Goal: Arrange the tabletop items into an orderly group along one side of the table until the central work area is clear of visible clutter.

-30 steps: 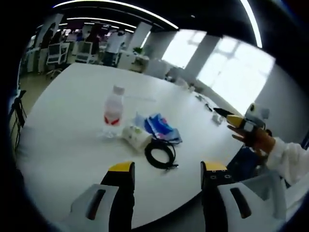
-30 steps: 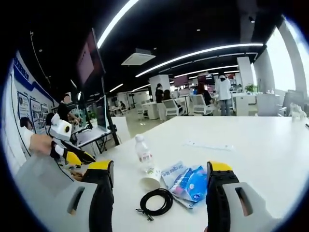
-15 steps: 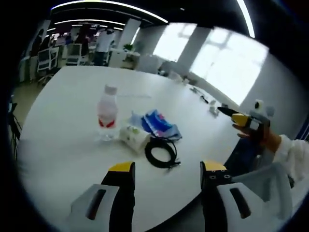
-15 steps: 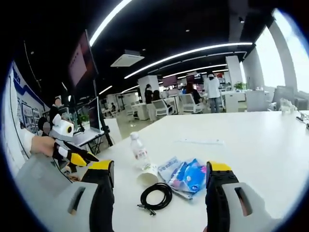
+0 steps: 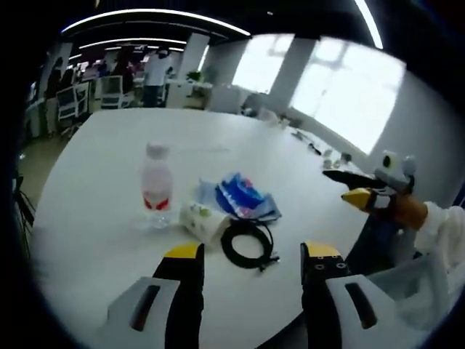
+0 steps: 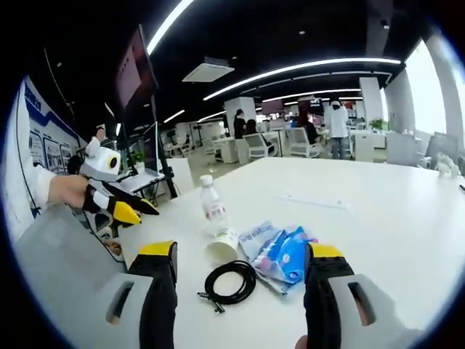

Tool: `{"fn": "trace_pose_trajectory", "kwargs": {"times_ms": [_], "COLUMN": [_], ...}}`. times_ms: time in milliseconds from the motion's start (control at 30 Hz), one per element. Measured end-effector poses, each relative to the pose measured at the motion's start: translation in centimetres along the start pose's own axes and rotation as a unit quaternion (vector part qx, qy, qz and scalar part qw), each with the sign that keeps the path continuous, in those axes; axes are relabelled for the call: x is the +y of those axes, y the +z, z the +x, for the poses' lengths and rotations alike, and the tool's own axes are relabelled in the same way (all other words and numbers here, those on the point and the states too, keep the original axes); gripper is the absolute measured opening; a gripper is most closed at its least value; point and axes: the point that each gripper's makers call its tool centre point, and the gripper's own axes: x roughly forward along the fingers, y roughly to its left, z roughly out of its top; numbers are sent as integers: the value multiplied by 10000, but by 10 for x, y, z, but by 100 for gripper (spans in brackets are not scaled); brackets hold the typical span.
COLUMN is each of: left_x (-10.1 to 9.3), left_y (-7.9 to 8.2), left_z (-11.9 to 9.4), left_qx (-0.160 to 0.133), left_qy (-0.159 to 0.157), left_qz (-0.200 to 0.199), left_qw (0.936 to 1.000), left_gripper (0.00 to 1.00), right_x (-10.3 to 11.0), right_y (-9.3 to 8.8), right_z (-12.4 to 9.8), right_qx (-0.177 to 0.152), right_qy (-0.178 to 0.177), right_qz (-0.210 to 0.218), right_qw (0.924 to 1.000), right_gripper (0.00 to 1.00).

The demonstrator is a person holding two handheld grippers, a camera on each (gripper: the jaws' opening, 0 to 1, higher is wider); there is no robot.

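A clear water bottle (image 5: 156, 186) with a red label stands upright on the white table (image 5: 87, 218). Beside it a paper cup (image 5: 203, 221) lies on its side, next to blue packets (image 5: 244, 198) and a coiled black cable (image 5: 247, 243). The same bottle (image 6: 212, 208), cup (image 6: 221, 245), packets (image 6: 280, 251) and cable (image 6: 229, 281) sit ahead of my right gripper (image 6: 240, 298). My left gripper (image 5: 248, 291) is open, short of the cable. Both hold nothing. The right gripper (image 5: 363, 187) appears at the right edge, the left gripper (image 6: 123, 206) at the left.
A paper strip (image 6: 312, 201) lies farther along the table. Small items (image 5: 330, 156) sit near its far edge by the windows. Office chairs (image 6: 290, 142), desks and standing people (image 6: 338, 127) fill the background. A monitor on a stand (image 6: 145, 109) rises at the table's corner.
Both views have shifted slightly with the hands; the left gripper view now sits a little closer to the items. The objects on the table have not moved.
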Motion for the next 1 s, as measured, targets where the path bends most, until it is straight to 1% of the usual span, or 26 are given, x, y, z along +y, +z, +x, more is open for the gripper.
{"fn": "trace_pose_trajectory", "kwargs": {"times_ms": [33,67,100,167,200,233,267,300,333,367,400,433,467,500,567,633,700,733,767,800,833,867,933,967,1000], "left_x": [-7,-10,-12,-16,-20,-19,-20,-20,-17,-10,-9,-13,-11,-10,-10,-12,-12,-9,-6,-7,-10,-8,-4,-3,0], "left_y": [3,5,8,18,27,32,36,36,34,30,25,19,11,7,-2,-7,-14,-18,-21,-28,-39,-47,-57,-60,-64], "left_z": [5,10,15,24,31,37,44,48,54,57,63,64,68,71,76,80,83,84,85,90,93,94,96,98,99], "left_qx": [-12,51,140,105,20,-16,-38,-25,49,109,160,238,350,390,481,552,677,747,757,746,868,990,1075,1087,1100], "left_qy": [-51,-70,-21,35,14,1,22,63,217,401,436,457,502,511,499,471,518,624,725,715,698,773,919,954,1012], "left_qz": [136,292,480,573,576,598,701,801,876,902,935,928,873,848,831,927,1001,928,837,716,594,584,598,573,470], "left_qw": [9999,9995,9987,9983,9983,9982,9975,9968,9959,9951,9945,9944,9943,9943,9941,9930,9913,9909,9910,9921,9920,9904,9881,9878,9877], "left_gripper": [49,49,49,49,49,49,49,50,51,53,54,53,53,53,51,50,48,46,45,45,45,45,45,45,45], "right_x": [-2,-5,-11,-20,-23,-24,-23,-23,-23,-24,-24,-23,-20,-17,-14,-13,-12,-12,-11,-9,-8,-7,-3,-2,-4], "right_y": [-1,-3,-6,-15,-18,-21,-23,-26,-30,-33,-39,-43,-47,-54,-63,-69,-73,-77,-78,-87,-92,-95,-101,-106,-110], "right_z": [0,0,1,4,5,6,6,7,8,8,10,11,13,15,20,23,25,27,27,29,32,34,39,43,46], "right_qx": [8,38,66,171,216,236,246,245,249,262,279,298,331,398,477,508,529,528,533,642,675,684,755,827,910], "right_qy": [2,-13,-42,-99,-101,-99,-102,-106,-138,-187,-245,-241,-217,-154,-85,-69,-58,-61,-66,-91,-93,-81,7,45,10], "right_qz": [-54,-126,-131,-3,22,21,5,4,1,-19,-18,-12,2,43,93,118,213,270,281,367,401,430,509,418,276], "right_qw": [10000,9999,9999,9998,9997,9997,9996,9996,9996,9995,9993,9993,9992,9991,9988,9986,9984,9982,9982,9972,9969,9967,9958,9957,9955], "right_gripper": [67,65,64,63,62,61,61,60,60,60,59,59,59,59,58,57,56,55,55,53,51,51,50,49,48]}}
